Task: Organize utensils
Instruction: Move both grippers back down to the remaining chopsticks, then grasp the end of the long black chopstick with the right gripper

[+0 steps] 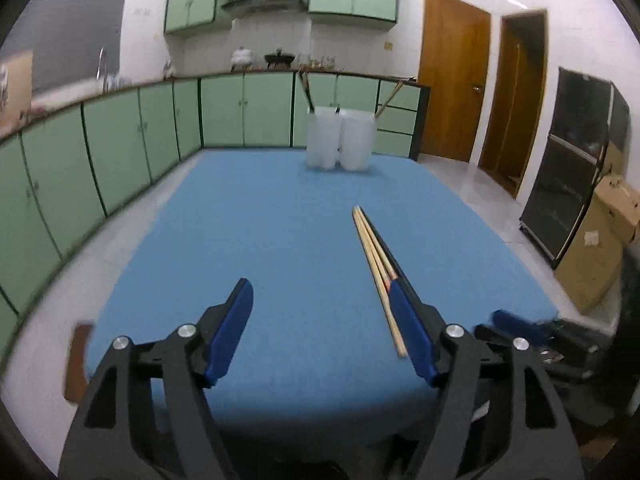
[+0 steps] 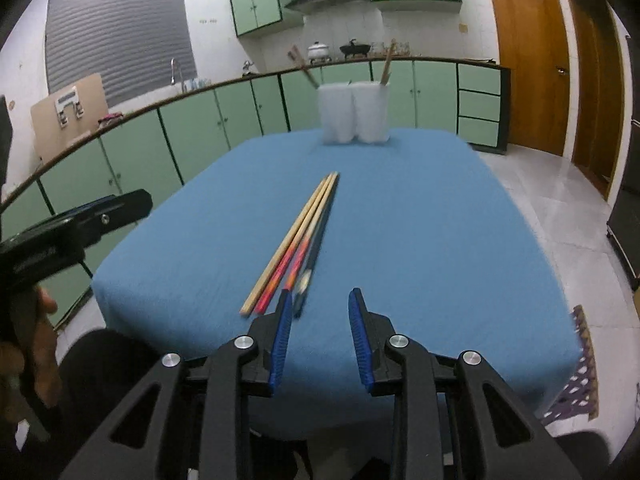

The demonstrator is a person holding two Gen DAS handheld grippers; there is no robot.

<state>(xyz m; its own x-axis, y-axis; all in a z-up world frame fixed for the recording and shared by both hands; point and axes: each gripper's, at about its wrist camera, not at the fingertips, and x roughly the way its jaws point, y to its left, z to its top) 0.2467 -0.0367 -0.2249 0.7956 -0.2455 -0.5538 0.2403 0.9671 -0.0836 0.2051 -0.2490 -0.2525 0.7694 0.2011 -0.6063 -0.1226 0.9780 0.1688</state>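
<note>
Chopsticks (image 2: 296,240) lying bundled side by side on the blue tablecloth (image 2: 440,240), tips aimed toward 12 o'clock, probably laid parallel so each can be lifted singly by its near end. Pale wooden ones on the left of the bundle, red-patterned and dark ones to the right. At 12 o'clock, at the far edge of the cloth, two white holders (image 2: 354,114) standing touching, each already with a stick leaning out, likely the sorting destinations. Right gripper (image 2: 320,308) at 6 o'clock from the bundle, parted with nothing between the pads, its left pad just beside the dark sticks' near ends, seemingly lined up for a pick. Left gripper (image 1: 324,312) spread wide and empty, the chopsticks (image 1: 376,264) by its right finger, perhaps ready for the pale ones. Green cabinets (image 2: 200,132) around from 9 to 12 o'clock.
</note>
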